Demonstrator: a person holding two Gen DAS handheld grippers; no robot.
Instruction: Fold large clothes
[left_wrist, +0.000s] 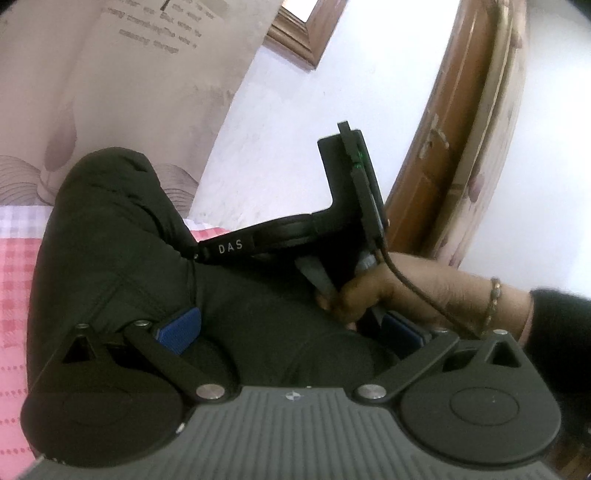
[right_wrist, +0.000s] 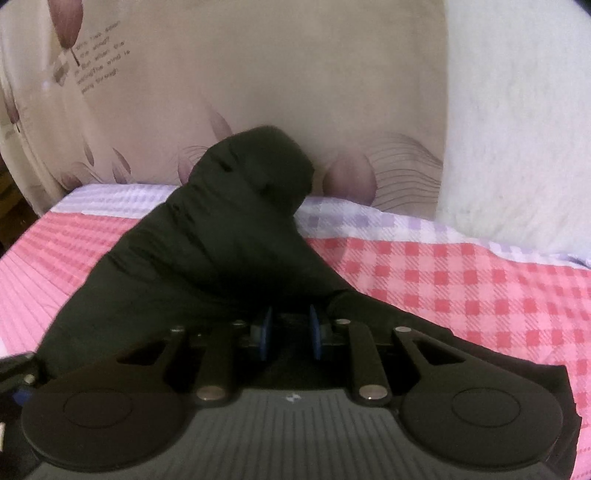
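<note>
A large black garment (right_wrist: 221, 240) lies on a pink and red checked bedsheet (right_wrist: 461, 277) and stretches back to the curtain. My right gripper (right_wrist: 288, 336) is low over its near edge, blue pads close together with black cloth pinched between them. In the left wrist view the same garment (left_wrist: 122, 266) fills the left and middle. My left gripper (left_wrist: 291, 332) is open, blue pads wide apart over the cloth and holding nothing. The right gripper's body (left_wrist: 354, 206) and the hand holding it (left_wrist: 373, 295) show just beyond the left gripper.
A beige flower-print curtain (right_wrist: 258, 74) hangs behind the bed. A white wall (right_wrist: 517, 129) stands at the right. A wooden door (left_wrist: 454, 147) and a window frame (left_wrist: 295, 33) show in the left wrist view. The sheet has a lilac checked band (right_wrist: 369, 218) along its far edge.
</note>
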